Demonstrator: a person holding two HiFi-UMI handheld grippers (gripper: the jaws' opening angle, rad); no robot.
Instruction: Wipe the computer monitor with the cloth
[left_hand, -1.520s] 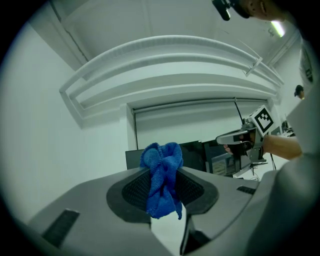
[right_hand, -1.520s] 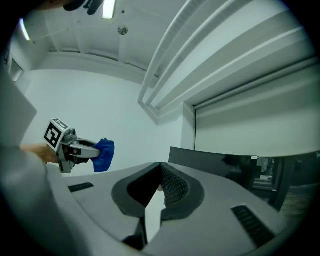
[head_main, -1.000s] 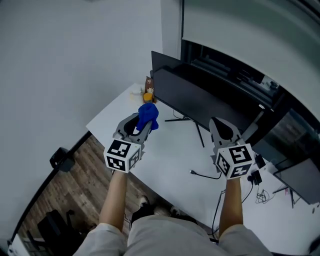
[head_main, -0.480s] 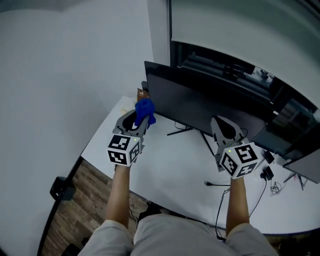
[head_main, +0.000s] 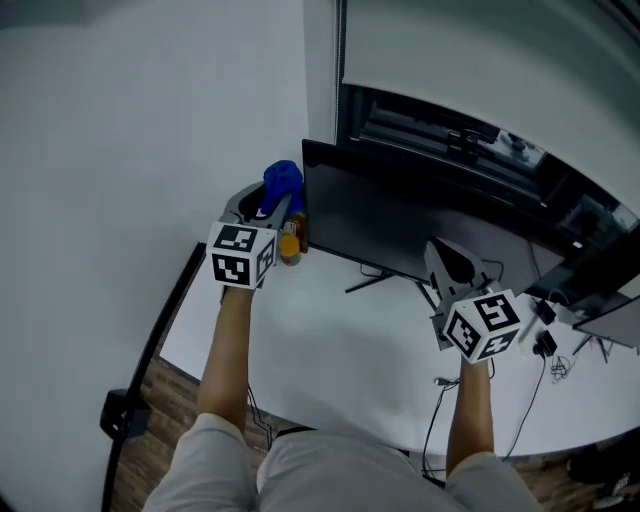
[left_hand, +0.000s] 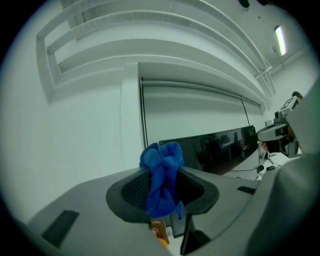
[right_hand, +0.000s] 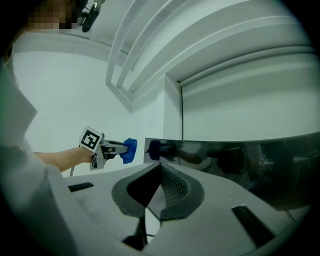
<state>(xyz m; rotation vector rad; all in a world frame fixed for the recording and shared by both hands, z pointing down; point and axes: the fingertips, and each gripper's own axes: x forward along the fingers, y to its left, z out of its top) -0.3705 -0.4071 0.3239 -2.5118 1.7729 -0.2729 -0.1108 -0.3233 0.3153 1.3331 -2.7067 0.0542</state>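
nearest the camera, the white desk (head_main: 330, 345) is seen bare on its front part; a black cable (head_main: 446, 381) trails off the edge below the right gripper (head_main: 440, 252). the right gripper is held low over the desk, in front of the monitor's lower edge, with its jaws brought together on nothing. it is judged to be parked there to keep out of the wiping path.

the left gripper (head_main: 272, 207) is raised higher, at the monitor's left end. its jaws are clamped on the blue cloth (head_main: 282, 182), which is pinched at mid-length so that a bunched wad projects past the jaw tips. that hold is judged deliberate: the soft wad, not the hard jaws, would meet the screen.

just under the left gripper, a small orange item (head_main: 290, 246) stands at the desk's back corner; its kind cannot be made out.

the black monitor (head_main: 400, 228) stands on thin stand legs (head_main: 372, 281). in the right gripper view the cloth is seen just beside the screen's upper left corner, with a narrow gap showing; contact is not confirmed. wiping is judged not yet begun; a start from the corner is suggested by this placing.

beyond the monitor, a white wall (head_main: 150, 120) is recorded.
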